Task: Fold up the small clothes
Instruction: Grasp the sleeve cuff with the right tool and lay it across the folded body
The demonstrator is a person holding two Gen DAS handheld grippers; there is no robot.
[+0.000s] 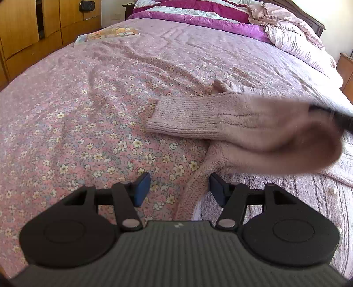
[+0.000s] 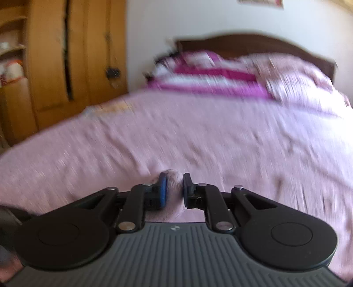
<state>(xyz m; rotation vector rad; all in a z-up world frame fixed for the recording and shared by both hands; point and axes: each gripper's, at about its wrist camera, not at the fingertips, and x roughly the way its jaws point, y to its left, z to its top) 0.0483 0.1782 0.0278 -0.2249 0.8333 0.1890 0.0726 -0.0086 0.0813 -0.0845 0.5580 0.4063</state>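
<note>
Left claw (image 1: 176,189): jaws apart over the sweater hem, gripping nothing.
Right claw (image 2: 174,191): pinched on pink sweater (image 1: 220,119) knit.
Bed (image 1: 88,110): floral cover.

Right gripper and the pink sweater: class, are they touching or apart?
Touching. The right wrist view shows the right gripper pinching a bunch of the pink sweater between its pads, no gap either side.

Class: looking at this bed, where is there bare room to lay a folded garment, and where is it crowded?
Free: the floral cover between the sweater's cuff, the booklets and the bed's left edge. Crowded: the right side, under the sweater, and the head, under piled quilts.
</note>
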